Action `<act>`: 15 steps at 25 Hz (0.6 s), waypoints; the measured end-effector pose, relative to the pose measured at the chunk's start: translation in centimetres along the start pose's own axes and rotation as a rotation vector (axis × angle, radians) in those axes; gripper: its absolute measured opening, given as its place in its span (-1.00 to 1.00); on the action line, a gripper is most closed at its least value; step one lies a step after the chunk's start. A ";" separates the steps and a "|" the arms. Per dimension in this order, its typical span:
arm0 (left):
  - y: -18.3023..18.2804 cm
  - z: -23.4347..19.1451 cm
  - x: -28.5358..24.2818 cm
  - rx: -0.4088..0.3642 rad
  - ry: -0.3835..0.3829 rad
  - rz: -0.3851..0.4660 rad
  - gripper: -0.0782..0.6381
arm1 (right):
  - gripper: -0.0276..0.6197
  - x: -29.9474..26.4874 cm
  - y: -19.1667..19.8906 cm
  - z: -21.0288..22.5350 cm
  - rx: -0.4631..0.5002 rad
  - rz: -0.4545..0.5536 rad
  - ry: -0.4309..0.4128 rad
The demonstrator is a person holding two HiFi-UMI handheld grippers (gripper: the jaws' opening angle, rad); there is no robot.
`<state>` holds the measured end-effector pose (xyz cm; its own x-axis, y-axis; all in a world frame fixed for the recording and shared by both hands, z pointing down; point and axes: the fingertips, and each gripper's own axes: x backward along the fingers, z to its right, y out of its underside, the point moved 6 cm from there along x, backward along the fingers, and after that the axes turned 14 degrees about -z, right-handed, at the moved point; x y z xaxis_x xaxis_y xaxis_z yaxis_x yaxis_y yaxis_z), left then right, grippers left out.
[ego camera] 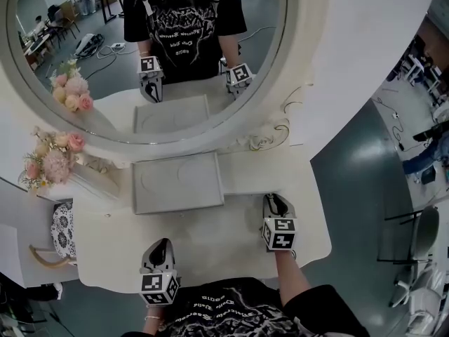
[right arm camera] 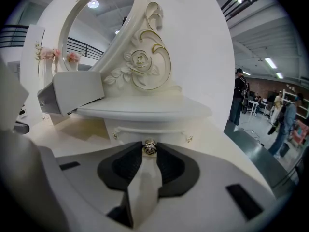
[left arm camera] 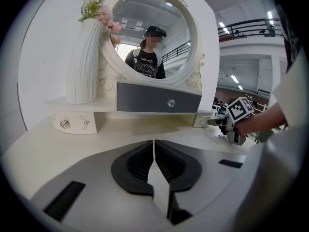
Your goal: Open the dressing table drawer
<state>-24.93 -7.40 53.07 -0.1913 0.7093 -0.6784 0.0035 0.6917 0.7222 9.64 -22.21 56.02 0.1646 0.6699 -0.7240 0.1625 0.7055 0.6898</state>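
**Knob gripped, drawer not yet drawn**

Your right tool [ego camera: 276, 201] is pinched on the small metal knob [right arm camera: 149, 147] of the right-hand drawer [right arm camera: 145, 131] under the shelf [right arm camera: 145, 111]. The drawer front looks flush, so the pull itself is left to do. You hold that tool tilted forward and down over the counter [ego camera: 210, 248]. Your left tool [left arm camera: 154, 146], jaws together and empty, hovers near the front edge, well apart from the drawer.

Your head camera looks steeply down on the dressing table [ego camera: 210, 248] from above, with the round mirror [ego camera: 151, 55] at the top of the frame. Your left gripper camera sits low, looking across the tabletop at the grey drawer [left arm camera: 158, 98] mid-frame. Your right gripper camera sits very close to a small knob [right arm camera: 149, 148]. Head and left views share the grey drawer.
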 end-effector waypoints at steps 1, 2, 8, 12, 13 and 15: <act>0.0 0.0 0.0 -0.001 0.001 0.000 -0.71 | -0.60 0.0 0.1 0.0 0.001 -0.001 0.000; 0.0 0.0 0.0 -0.001 0.001 0.000 -0.71 | -0.60 0.0 0.1 -0.1 0.001 -0.002 0.000; 0.0 0.0 -0.1 0.002 0.004 0.004 -0.71 | -0.60 0.1 0.1 -0.1 0.002 0.001 0.001; 0.1 0.0 -0.1 0.003 0.005 0.003 -0.71 | -0.60 0.2 0.2 -0.1 0.002 0.000 0.000; 0.1 0.0 -0.1 0.003 0.006 0.003 -0.71 | -0.60 0.2 0.2 -0.1 0.002 0.000 0.000; 0.1 0.1 -0.1 0.001 0.008 0.001 -0.71 | -0.60 0.2 0.3 -0.2 0.002 0.001 0.000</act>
<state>-24.87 -7.35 53.21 -0.1994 0.7088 -0.6767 0.0048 0.6913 0.7226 9.56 -21.83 56.02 0.1650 0.6704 -0.7234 0.1639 0.7046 0.6904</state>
